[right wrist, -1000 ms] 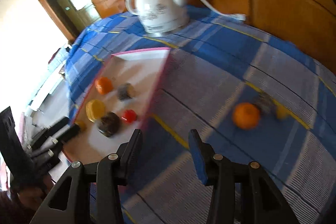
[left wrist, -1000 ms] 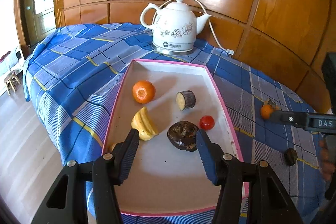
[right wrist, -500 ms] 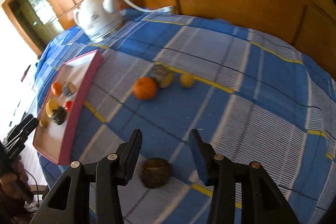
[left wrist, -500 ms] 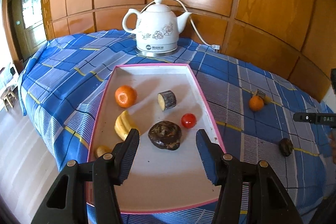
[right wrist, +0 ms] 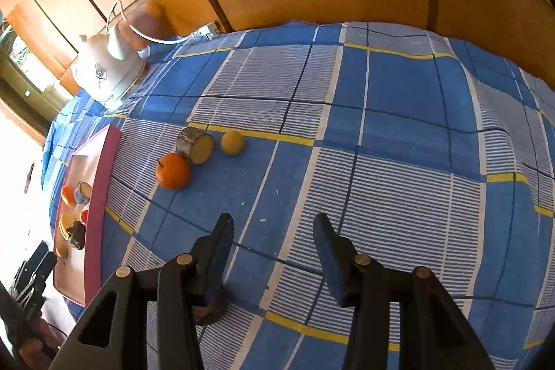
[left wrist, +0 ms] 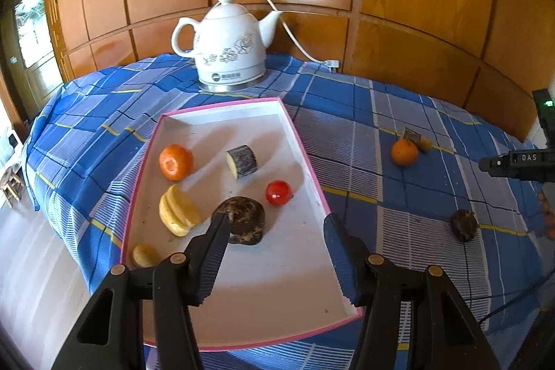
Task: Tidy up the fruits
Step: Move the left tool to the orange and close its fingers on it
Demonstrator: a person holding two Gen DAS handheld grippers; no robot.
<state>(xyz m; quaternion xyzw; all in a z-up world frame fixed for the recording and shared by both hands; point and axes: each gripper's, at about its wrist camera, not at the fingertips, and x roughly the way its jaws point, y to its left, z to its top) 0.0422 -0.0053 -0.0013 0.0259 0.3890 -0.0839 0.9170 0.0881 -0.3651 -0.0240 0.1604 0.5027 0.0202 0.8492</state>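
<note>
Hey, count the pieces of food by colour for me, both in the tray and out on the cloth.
Orange: 2
Yellow: 3
Red: 1
Dark brown: 2
Dark-skinned cut pieces: 2
Total: 10, with 6 in the tray and 4 on the cloth.
</note>
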